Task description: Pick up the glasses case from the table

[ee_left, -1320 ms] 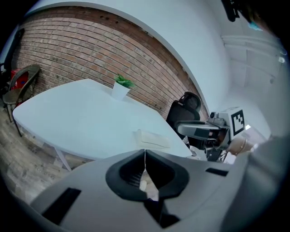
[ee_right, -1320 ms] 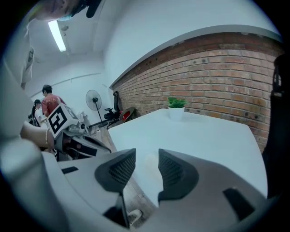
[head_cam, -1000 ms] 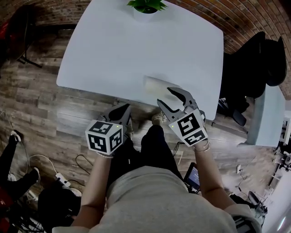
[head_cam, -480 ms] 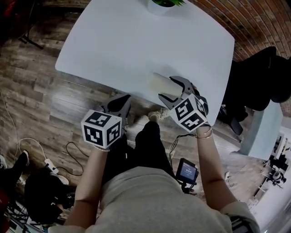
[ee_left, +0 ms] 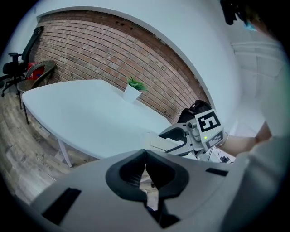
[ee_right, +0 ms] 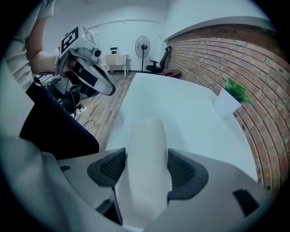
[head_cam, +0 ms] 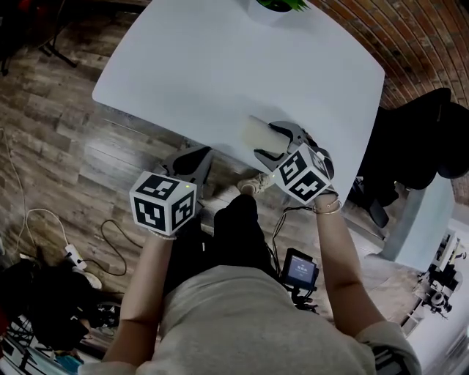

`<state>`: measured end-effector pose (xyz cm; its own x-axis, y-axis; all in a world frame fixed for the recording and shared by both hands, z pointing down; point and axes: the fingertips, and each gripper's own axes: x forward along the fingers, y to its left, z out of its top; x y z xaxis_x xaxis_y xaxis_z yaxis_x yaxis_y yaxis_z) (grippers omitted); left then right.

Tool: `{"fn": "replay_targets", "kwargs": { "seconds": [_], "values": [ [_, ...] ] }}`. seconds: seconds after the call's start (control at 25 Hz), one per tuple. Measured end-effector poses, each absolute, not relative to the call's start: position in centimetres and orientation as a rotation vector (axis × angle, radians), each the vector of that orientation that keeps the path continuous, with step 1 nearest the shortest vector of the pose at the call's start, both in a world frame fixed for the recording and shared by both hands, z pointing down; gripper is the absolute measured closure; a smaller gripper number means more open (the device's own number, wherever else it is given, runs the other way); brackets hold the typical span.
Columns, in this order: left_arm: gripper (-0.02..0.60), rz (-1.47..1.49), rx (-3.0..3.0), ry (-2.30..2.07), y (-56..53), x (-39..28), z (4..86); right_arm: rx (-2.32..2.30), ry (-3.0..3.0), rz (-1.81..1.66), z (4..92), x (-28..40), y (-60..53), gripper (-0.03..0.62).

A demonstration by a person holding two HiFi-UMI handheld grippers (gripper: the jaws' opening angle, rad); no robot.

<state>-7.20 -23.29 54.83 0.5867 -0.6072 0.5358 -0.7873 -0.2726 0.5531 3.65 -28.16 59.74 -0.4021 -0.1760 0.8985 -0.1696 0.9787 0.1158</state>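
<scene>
A white table (head_cam: 220, 73) stood on a wood-plank floor (head_cam: 66, 146) beside a brick wall (head_cam: 410, 44), with a potted plant (head_cam: 275, 6) at its 12 o'clock edge and a standing fan (ee_right: 142, 45) across the room. Only black-and-white square markers showed on the gripper cubes. The pale glasses case (head_cam: 253, 132) lay near the table's 5 o'clock edge, between the jaws of the right gripper (head_cam: 264, 140), which had just been opening and stood wide at either side of it. The left gripper (head_cam: 199, 157), jaws together and empty, hung off the table at the case's 8 o'clock.
</scene>
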Motion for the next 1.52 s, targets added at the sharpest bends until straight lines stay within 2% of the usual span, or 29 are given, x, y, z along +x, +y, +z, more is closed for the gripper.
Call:
{"fn": "replay_targets", "kwargs": {
  "seconds": [0.64, 0.68, 0.76, 0.88, 1.04, 1.52],
  "values": [
    [0.571, 0.218, 1.970, -1.143, -24.5, -4.6, 54.5, 0.171, -2.060, 0.070, 59.8, 3.3, -28.3, 0.307],
    [0.558, 0.209, 1.969, -1.135, -24.7, -4.3, 54.5, 0.184, -2.069, 0.074, 59.7, 3.3, -28.4, 0.307],
    [0.485, 0.182, 1.967, -1.112, -25.0, -3.8, 54.3, 0.215, -2.097, 0.078, 59.2, 3.2, -28.9, 0.309],
    [0.452, 0.132, 1.968, -1.083, -25.6, -3.0, 53.9, 0.248, -2.154, 0.043, 57.8, 2.9, -29.3, 0.309],
    [0.344, 0.000, 1.948, -1.009, -26.6, -1.8, 52.9, 0.255, -2.219, -0.027, 56.1, 2.5, -29.1, 0.309],
    [0.331, -0.076, 1.909, -0.867, -28.3, 2.4, 52.9, 0.136, -2.331, -0.174, 54.3, 1.9, -26.0, 0.307]
  ]
}}
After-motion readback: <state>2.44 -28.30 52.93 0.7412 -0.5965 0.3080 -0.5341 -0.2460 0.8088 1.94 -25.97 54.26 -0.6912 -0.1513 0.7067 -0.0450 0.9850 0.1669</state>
